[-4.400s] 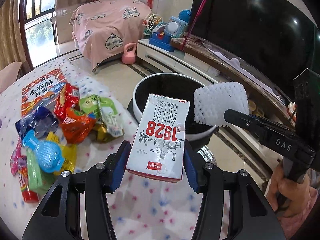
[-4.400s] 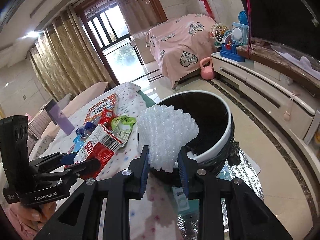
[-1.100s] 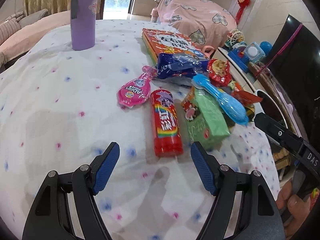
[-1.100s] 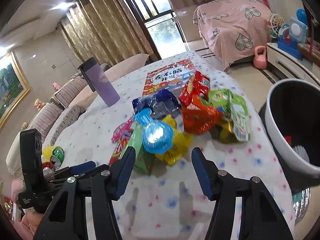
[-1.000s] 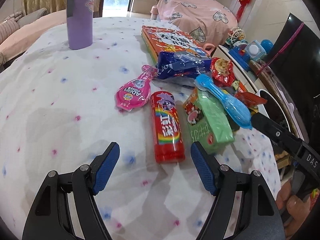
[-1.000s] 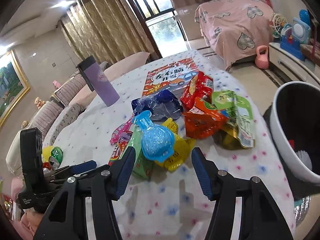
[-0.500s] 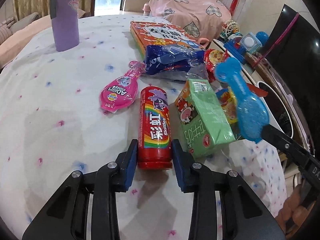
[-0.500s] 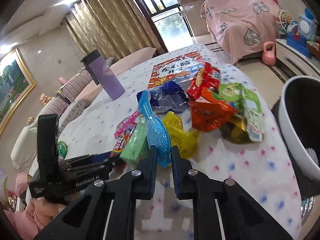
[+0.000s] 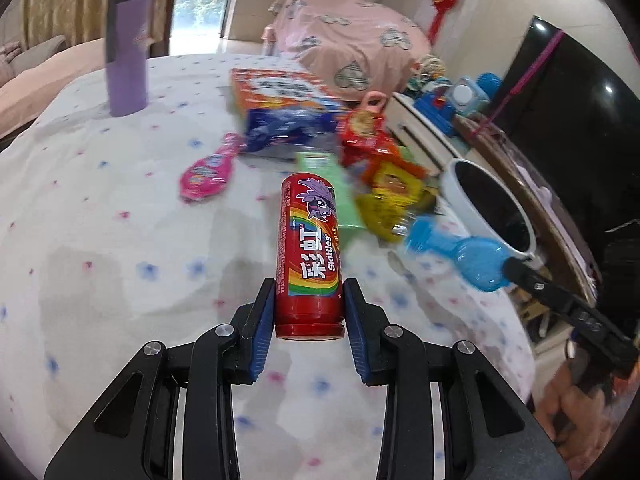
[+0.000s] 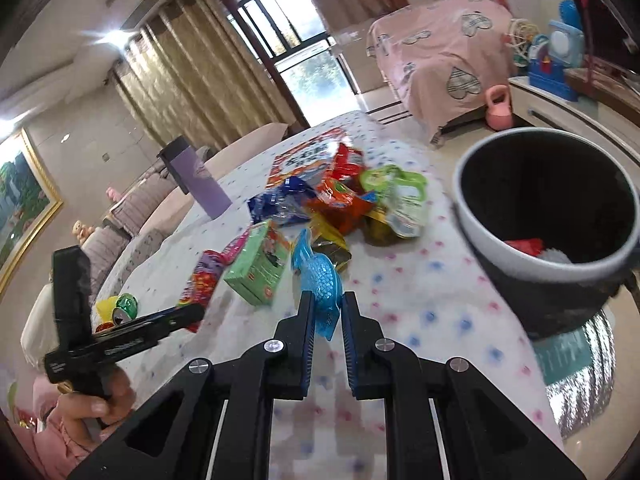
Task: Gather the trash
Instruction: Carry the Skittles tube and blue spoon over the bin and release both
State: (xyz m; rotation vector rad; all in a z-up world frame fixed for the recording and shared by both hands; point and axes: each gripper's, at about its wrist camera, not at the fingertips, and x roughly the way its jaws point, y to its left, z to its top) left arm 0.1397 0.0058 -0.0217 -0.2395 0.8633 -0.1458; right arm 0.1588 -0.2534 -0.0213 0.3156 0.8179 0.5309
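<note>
- Left wrist view: the left gripper has its fingers clamped on the base of the red Skittles tube; a second ago those fingers stood wide with the tube lying flat on the table, and they have just been closing onto it
- The tube now points forward out of the grip, seemingly lifted clear of the spotted cloth
- Right wrist view: the right gripper has likewise just been closing, and now pinches the thin blue plastic package, which a second ago lay on top of the wrapper pile
- The same blue package shows in the left wrist view held out toward the bin, which stands just beyond the table edge with a little trash already inside
- Judgement: both pickups look done, so the next step is carrying each item over the bin's rim and releasing
- The green box, pink package and remaining wrappers are left on the table
</note>
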